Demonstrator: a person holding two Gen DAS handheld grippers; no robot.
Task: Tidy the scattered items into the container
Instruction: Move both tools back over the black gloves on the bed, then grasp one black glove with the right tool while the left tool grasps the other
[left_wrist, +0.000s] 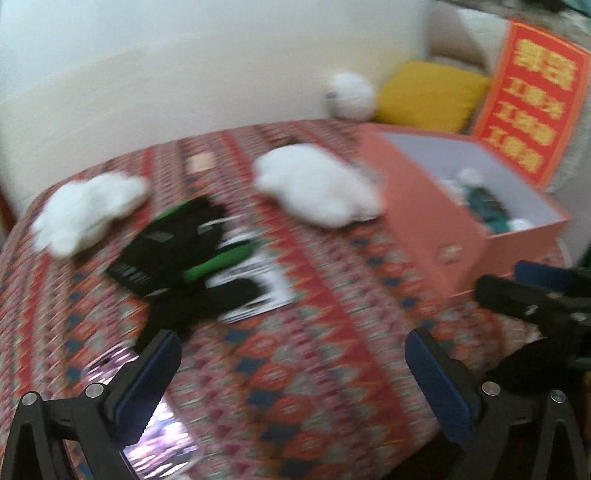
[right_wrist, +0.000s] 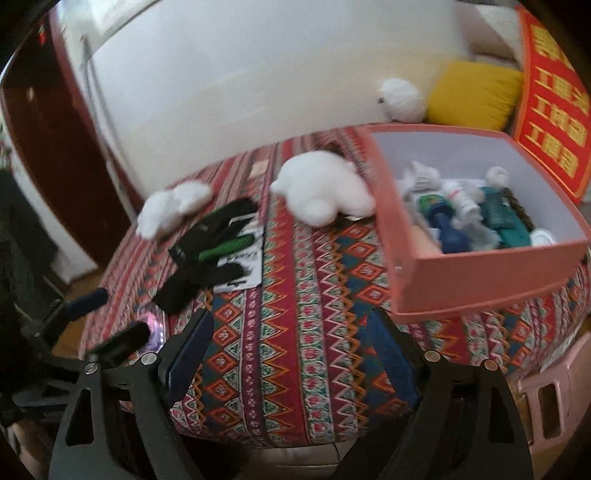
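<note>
Both grippers hang open and empty over the patterned cloth, toys still scattered ahead of them.

The left gripper (left_wrist: 293, 354) has its fingers spread wide with nothing between them; ahead of its left finger lie the black-and-green gloves (left_wrist: 181, 251) on a card, and beyond those a small white plush (left_wrist: 88, 210). A bigger white plush (left_wrist: 317, 184) lies farther ahead, touching the wall of the pink box (left_wrist: 436, 218), which stands ahead of the right finger. The right gripper (right_wrist: 291, 332) is likewise spread and holds nothing; the box (right_wrist: 480, 273) sits just past its right finger with several toys inside, the gloves (right_wrist: 210, 243) past its left finger. A shiny phone (right_wrist: 155, 325) lies near the left gripper's left finger.
</note>
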